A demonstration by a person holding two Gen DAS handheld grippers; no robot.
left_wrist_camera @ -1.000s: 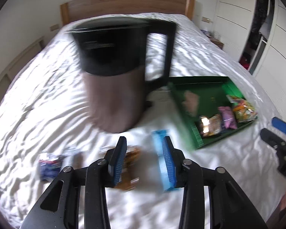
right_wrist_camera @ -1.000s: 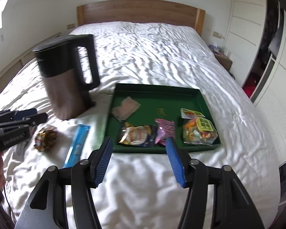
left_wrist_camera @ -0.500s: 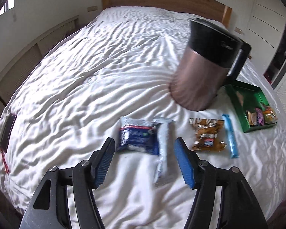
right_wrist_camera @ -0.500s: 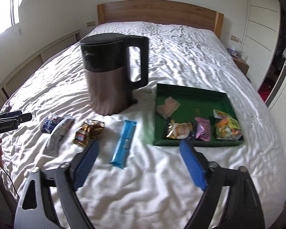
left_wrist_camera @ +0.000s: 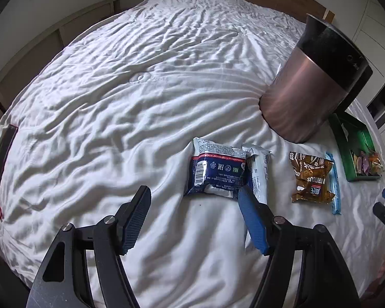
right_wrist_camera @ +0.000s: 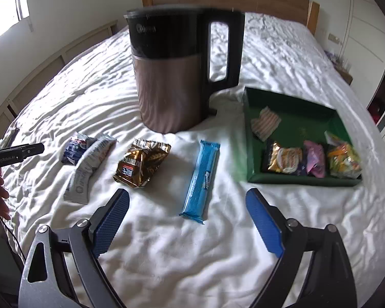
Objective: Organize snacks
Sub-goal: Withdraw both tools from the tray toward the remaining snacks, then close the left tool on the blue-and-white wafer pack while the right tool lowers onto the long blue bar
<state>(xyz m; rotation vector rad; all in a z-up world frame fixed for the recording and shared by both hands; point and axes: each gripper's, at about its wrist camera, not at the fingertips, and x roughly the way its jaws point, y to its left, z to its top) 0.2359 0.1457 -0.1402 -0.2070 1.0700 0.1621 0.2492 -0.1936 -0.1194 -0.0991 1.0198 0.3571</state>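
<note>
A: Since half a second back, both views have been swung closer: the navy packet (left_wrist_camera: 217,172) is now seen right ahead of the left gripper (left_wrist_camera: 193,218), and the blue bar (right_wrist_camera: 201,179) is framed between the fingers of the right gripper (right_wrist_camera: 187,220).

B: Gripper states?

A: Both are held wide apart, nothing gripped, above the bed (left_wrist_camera: 115,89).

B: Progress?

A: About half, it is judged. Four snacks are counted in the green tray (right_wrist_camera: 295,179): a striped packet (right_wrist_camera: 265,123) at the back, then a yellow one (right_wrist_camera: 285,160), a pink one (right_wrist_camera: 314,161) and an orange-green one (right_wrist_camera: 344,160) along the near wall. Four are left on the bed: navy packet, white bar (right_wrist_camera: 89,166) touching it, brown packet (right_wrist_camera: 141,165), blue bar.

B: Obstacles?

A: A kettle (right_wrist_camera: 177,77) is stood just behind the loose snacks, beside the tray's left wall; it could be clipped on a carry. A dark flat object (left_wrist_camera: 2,151) with a red cord is seen at the bed's left edge, well apart.
</note>
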